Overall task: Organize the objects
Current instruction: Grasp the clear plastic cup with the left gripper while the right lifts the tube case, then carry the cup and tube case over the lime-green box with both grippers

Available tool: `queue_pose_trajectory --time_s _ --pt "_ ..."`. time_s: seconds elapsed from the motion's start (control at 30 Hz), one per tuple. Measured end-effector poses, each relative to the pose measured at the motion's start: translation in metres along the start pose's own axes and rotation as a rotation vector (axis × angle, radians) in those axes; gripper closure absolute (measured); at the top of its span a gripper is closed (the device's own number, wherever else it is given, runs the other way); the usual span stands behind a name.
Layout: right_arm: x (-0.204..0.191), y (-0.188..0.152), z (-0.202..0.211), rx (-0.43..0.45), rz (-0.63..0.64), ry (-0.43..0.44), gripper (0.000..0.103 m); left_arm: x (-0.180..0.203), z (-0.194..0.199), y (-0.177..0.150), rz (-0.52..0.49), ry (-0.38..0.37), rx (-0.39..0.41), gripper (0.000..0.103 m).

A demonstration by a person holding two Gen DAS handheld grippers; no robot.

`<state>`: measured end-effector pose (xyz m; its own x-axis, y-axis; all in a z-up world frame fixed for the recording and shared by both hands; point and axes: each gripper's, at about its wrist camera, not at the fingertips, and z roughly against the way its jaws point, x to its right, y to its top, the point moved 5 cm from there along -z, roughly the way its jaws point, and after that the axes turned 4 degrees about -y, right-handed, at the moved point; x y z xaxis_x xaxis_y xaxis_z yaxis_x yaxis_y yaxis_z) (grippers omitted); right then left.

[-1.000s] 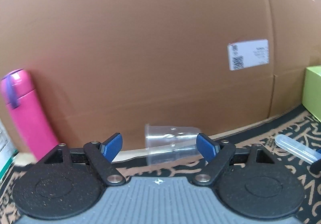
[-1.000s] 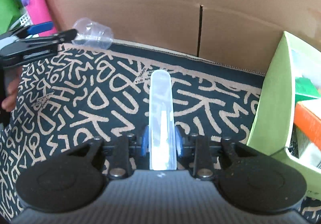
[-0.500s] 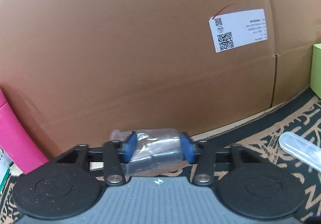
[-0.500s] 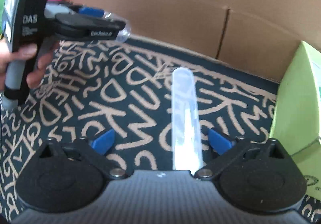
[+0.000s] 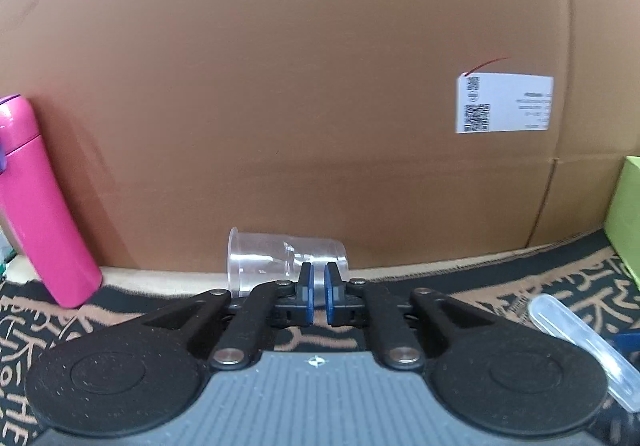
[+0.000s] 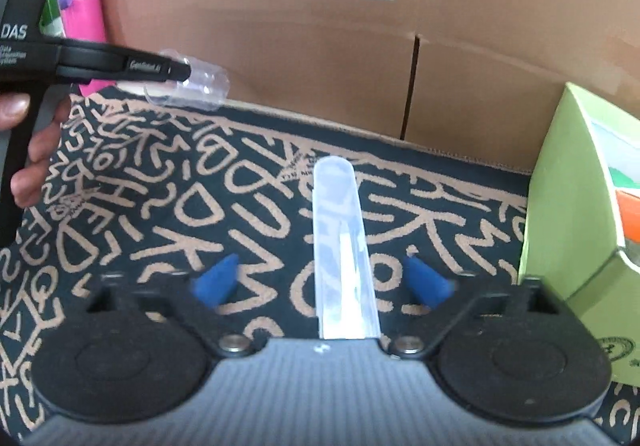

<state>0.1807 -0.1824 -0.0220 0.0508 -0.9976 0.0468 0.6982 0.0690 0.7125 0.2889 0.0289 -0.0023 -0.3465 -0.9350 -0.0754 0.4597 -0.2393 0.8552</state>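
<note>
we pinch the clear plastic cup wall in our left claw, just closed, by the cardboard box. our right claw, closing yet untouching, straddles the clear tube on the patterned mat; next, grip it.

Your right tool's blue fingertips are smeared by motion blur. The clear tube's near end is hidden behind that tool's body. The label's print on the cardboard box is too small to read. The pink bottle is cut off by the left picture edge, the green box by the right.
</note>
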Motion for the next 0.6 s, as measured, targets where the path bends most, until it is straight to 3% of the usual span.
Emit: queue_pose_trajectory --time_s 0.03,0.2,0.4,0.5,0.53,0.57,0.6 --pt "0.001 0.001 0.005 0.017 -0.001 -0.013 0.074 0.0 0.005 0.0 0.0 -0.008 0.008 0.095" --pt "0.013 0.002 0.008 0.023 -0.061 0.014 0.076 0.009 0.034 -0.005 0.009 -0.046 0.044 0.095" --pt "0.019 -0.008 0.02 0.043 -0.08 0.006 0.077 -0.007 0.033 -0.001 -0.034 -0.042 0.086 0.094" --pt "0.025 -0.015 0.028 0.045 -0.106 0.026 0.077 -0.026 0.026 0.004 -0.047 -0.059 0.092 0.053" --pt "0.027 -0.018 0.031 0.044 -0.115 0.035 0.077 -0.029 0.026 0.007 -0.06 -0.044 0.098 0.032" --pt "0.029 -0.02 0.033 0.044 -0.122 0.041 0.077 -0.032 0.026 0.009 -0.072 -0.035 0.107 0.022" --pt "0.031 -0.021 0.034 0.044 -0.129 0.049 0.077 -0.036 0.025 0.01 -0.071 -0.048 0.112 0.021"
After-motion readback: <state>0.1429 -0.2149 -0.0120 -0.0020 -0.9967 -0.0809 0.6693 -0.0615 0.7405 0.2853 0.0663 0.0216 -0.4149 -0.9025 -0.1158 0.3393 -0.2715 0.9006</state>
